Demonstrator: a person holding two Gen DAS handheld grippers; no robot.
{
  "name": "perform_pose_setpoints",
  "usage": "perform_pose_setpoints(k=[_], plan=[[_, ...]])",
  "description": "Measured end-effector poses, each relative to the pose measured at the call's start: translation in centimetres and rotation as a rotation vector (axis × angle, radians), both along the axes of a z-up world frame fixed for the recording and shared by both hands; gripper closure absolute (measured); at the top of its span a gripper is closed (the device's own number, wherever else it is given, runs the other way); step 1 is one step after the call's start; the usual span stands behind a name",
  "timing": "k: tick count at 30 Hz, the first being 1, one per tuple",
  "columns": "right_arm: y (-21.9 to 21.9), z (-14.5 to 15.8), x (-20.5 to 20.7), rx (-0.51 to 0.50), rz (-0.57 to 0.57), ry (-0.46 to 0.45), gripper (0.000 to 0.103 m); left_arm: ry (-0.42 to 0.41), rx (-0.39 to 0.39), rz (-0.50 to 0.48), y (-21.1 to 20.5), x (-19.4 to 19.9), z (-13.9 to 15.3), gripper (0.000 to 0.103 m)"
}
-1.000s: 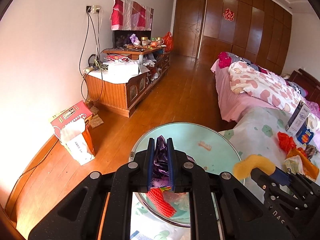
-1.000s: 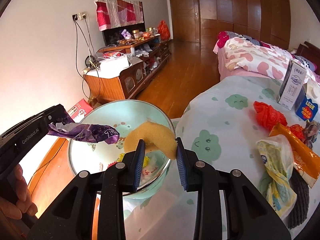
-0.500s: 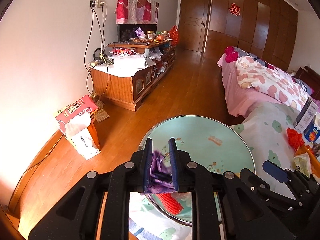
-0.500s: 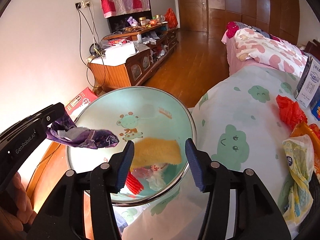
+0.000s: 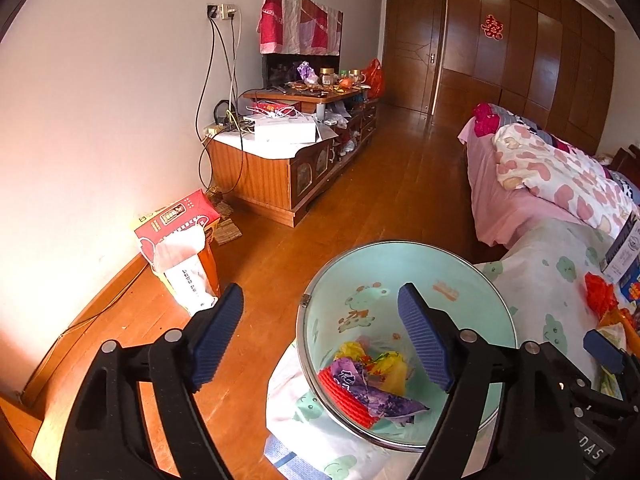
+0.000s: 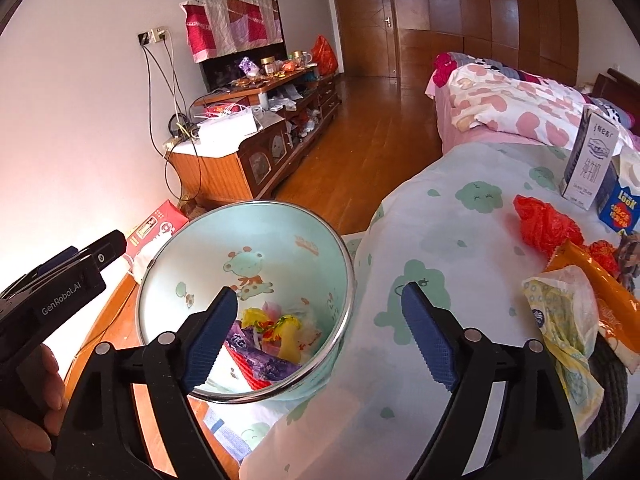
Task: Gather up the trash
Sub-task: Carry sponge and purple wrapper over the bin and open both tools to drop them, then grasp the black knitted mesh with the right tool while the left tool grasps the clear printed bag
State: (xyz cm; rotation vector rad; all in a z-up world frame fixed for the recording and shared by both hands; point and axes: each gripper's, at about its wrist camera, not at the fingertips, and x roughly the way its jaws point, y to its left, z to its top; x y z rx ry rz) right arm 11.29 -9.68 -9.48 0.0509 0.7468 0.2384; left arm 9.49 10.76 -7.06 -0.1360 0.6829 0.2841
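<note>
Both grippers hang over the mint-green basin (image 5: 404, 276) with jaws that have just been opening wide; nothing sits between them. The left gripper (image 5: 320, 336) and right gripper (image 6: 316, 332) are empty. The crinkly purple wrapper (image 5: 380, 398) lies in the basin at lower centre, on red mesh (image 5: 346, 394) and yellow scraps. More wrappers sit on the cloud-print cloth (image 6: 460, 240) at right, above a wooden floor (image 5: 372, 208).

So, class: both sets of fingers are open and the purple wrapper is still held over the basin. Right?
Not quite. The purple wrapper already lies inside the basin, held by nothing, as the left wrist view shows. Both sets of fingers have just opened.
</note>
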Motion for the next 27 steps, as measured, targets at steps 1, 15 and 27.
perform_pose_setpoints(k=[1, 15, 27], plan=[[-0.4, 0.2, -0.2, 0.002, -0.01, -0.006, 0.015, -0.002, 0.002, 0.001, -0.1, -0.1, 0.1, 0.02], [-6.0, 2.5, -3.4, -0.014, -0.143, -0.099, 0.006, -0.027, 0.01, -0.059, -3.2, -2.3, 1.4, 0.006], [-10.4, 3.5, -6.2, 0.001, -0.217, -0.144, 0.006, -0.043, 0.034, -0.145, -7.2, -3.6, 2.6, 0.006]])
